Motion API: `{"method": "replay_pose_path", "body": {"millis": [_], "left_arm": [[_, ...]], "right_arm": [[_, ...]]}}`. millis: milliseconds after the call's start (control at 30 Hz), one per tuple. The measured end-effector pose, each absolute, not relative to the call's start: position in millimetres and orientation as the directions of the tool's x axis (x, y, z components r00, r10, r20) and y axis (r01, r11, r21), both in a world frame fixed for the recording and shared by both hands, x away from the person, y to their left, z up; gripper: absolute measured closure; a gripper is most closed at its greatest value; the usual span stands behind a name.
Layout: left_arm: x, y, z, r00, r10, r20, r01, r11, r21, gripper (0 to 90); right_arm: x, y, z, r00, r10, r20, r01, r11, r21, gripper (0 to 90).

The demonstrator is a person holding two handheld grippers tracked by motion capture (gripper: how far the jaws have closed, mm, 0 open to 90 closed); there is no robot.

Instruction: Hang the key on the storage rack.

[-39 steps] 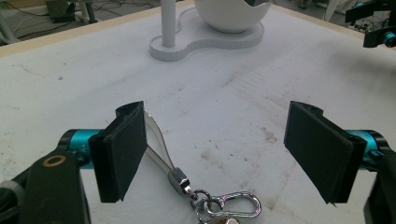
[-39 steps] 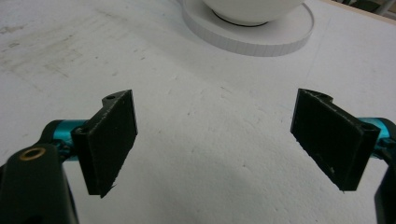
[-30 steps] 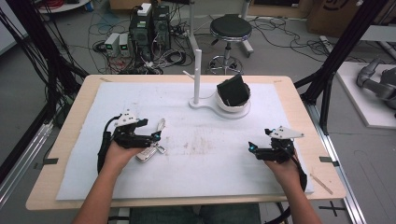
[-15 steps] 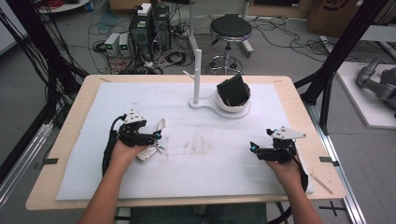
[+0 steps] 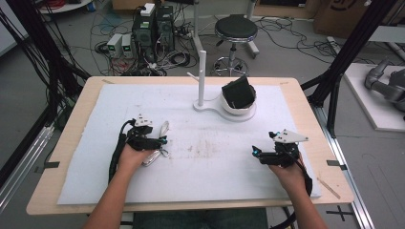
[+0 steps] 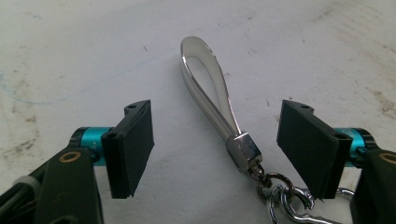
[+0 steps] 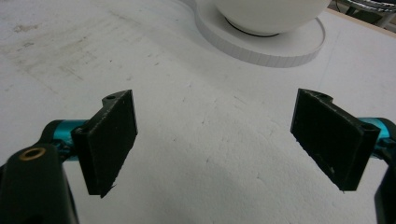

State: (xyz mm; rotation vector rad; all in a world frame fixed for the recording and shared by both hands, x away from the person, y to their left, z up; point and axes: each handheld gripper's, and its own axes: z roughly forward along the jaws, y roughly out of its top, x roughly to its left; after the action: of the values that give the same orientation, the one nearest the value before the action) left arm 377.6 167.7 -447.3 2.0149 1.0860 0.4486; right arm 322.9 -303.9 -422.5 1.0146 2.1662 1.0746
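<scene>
A silver keychain lies on the white mat [image 5: 215,162], with a shiny strap loop [image 6: 205,88], a metal clasp [image 6: 243,150] and rings [image 6: 285,198]. My left gripper [image 6: 219,149] hangs low over it, with the strap and clasp between the two pads [image 6: 133,144]. The jaws have just been closing, and neither pad touches the metal. In the high view the left gripper [image 5: 162,141] covers part of the keychain [image 5: 164,129]. My right gripper [image 5: 255,151] rests at the right of the mat. The right gripper [image 7: 219,140] is open with bare mat between its jaws.
A white stand with an upright post [image 5: 202,71] and a white bowl [image 5: 239,109] holding a black object [image 5: 238,93] sits at the back middle. The bowl [image 7: 261,14] and its round base [image 7: 280,46] lie ahead of my right gripper. The wooden table edge [image 5: 305,102] frames the mat.
My left gripper has moved a little to the right and down over the keychain. The right hand has kept still.
</scene>
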Motion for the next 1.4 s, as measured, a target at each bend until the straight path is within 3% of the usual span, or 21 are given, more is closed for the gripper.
{"method": "replay_pose_path", "body": {"millis": [200,267,300,367,400,700,933,1400], "left_arm": [[378.0,167.4,-449.4,0.566,0.824,-0.023,0.549,-0.356,0.756,44.3],[376.5,167.6,-448.3,0.573,0.820,-0.013,0.543,-0.367,0.755,54.3],[373.7,164.6,-448.2,0.600,0.800,0.007,0.519,-0.396,0.757,66.5],[371.8,162.0,-448.0,0.608,0.793,0.029,0.506,-0.415,0.756,71.6],[369.6,159.0,-447.7,0.624,0.779,0.057,0.487,-0.445,0.751,80.0],[369.1,160.3,-444.0,0.635,0.771,0.045,0.479,-0.438,0.761,81.3],[364.3,165.0,-418.0,0.647,0.762,-0.011,0.408,-0.334,0.850,81.3],[363.6,156.2,-370.8,0.662,0.750,-0.015,0.286,-0.234,0.929,81.4]], "right_arm": [[324.2,-301.9,-423.0,-0.589,0.800,-0.116,0.395,0.410,0.822,14.7],[324.4,-301.5,-423.1,-0.594,0.796,-0.117,0.394,0.414,0.821,14.7],[324.1,-301.5,-423.1,-0.591,0.798,-0.116,0.393,0.410,0.823,14.7],[323.9,-302.2,-422.9,-0.590,0.798,-0.117,0.394,0.412,0.822,14.7],[323.4,-302.9,-422.7,-0.586,0.802,-0.113,0.395,0.405,0.824,14.7],[323.4,-303.3,-422.6,-0.588,0.801,-0.113,0.394,0.405,0.825,14.7],[324.5,-303.2,-423.8,-0.594,0.797,-0.112,0.395,0.411,0.822,14.7],[324.8,-304.7,-422.6,-0.584,0.805,-0.107,0.397,0.398,0.827,14.7]]}}
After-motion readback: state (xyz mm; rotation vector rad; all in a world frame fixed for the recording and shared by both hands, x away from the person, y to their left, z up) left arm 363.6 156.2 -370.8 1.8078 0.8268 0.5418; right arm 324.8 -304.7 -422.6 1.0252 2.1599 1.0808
